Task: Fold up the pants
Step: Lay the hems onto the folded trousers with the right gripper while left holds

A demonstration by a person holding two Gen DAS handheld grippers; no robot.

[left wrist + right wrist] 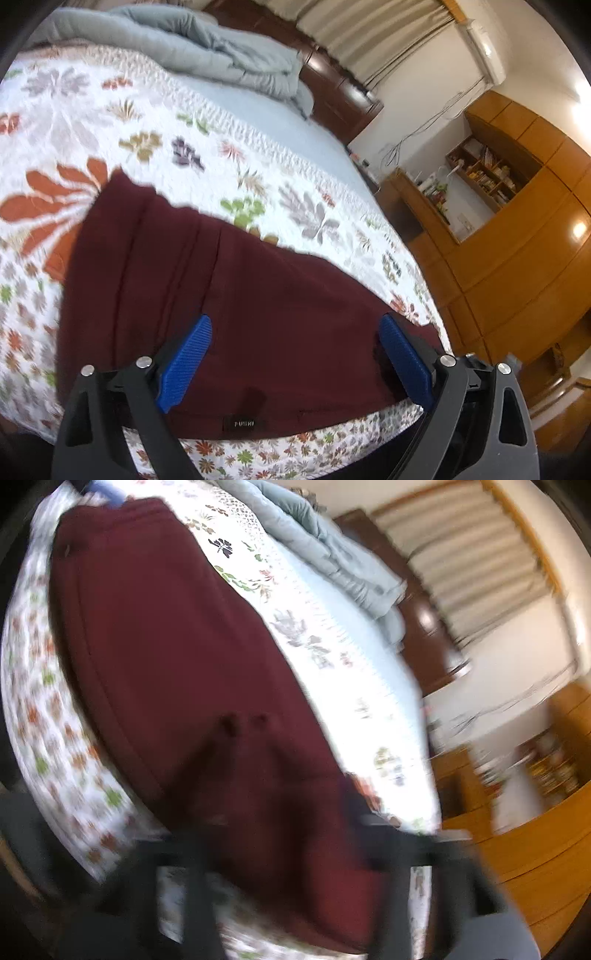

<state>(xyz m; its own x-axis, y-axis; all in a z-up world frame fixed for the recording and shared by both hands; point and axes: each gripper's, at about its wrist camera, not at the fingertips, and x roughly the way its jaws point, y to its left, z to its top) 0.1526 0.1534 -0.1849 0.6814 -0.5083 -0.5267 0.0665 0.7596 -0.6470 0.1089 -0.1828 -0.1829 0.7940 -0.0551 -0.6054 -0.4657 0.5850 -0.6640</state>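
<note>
Dark maroon pants [258,295] lie spread across a floral bedspread [147,122], a small black label [241,424] at their near edge. My left gripper [295,319] hovers over them, open, its blue pads [184,362] wide apart with nothing pinched. The right wrist view is blurred. There the pants [166,635] run away from me in a long band, and the cloth rises in a bunched ridge into my right gripper [295,849]. Fabric hides its fingers, and it looks shut on the cloth.
A crumpled grey duvet [221,48] lies at the head of the bed against a dark wooden headboard [340,92]. Orange wooden wardrobes and shelves [517,258] stand past the bed's right edge. The floral bedspread [55,720] runs along the pants on both sides.
</note>
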